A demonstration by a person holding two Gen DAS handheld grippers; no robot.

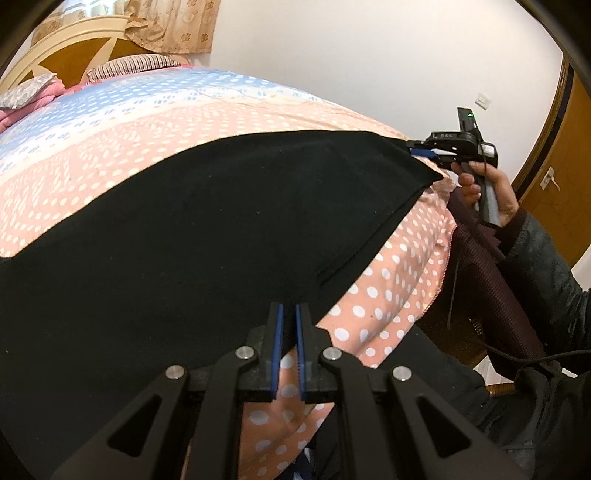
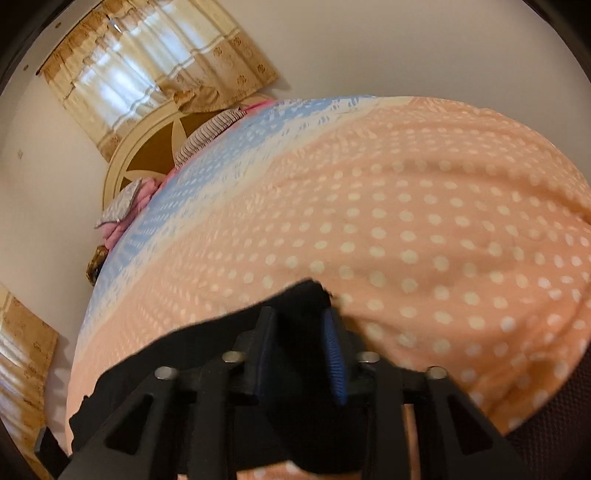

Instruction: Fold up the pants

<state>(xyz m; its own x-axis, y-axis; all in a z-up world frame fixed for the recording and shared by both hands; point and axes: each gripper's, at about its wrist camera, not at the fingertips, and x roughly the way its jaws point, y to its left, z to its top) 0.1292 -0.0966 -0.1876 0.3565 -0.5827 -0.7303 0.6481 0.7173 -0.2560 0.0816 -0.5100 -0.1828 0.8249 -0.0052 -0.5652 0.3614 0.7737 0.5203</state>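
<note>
Nearest my left wrist camera, the left hand-held gripper (image 1: 289,314) sat with its blue-padded fingers (image 1: 277,347) drawn narrow, a slim gap between them. Its tips met the near edge of the black knit fabric pants (image 1: 207,221); I could not tell whether any cloth was pinched. The pants lay spread flat across the bed with the peach polka-dot and blue-banded cover (image 1: 110,122). At their far right corner I saw the right hand-held gripper (image 1: 419,150). In its own view it (image 2: 301,325) stood moderately apart, with black fabric (image 2: 295,295) filling the space between the fingers. Farther back I noted a striped pillow (image 1: 129,65), the cream wooden headboard (image 1: 70,40) and beige patterned curtains (image 1: 173,22).
</note>
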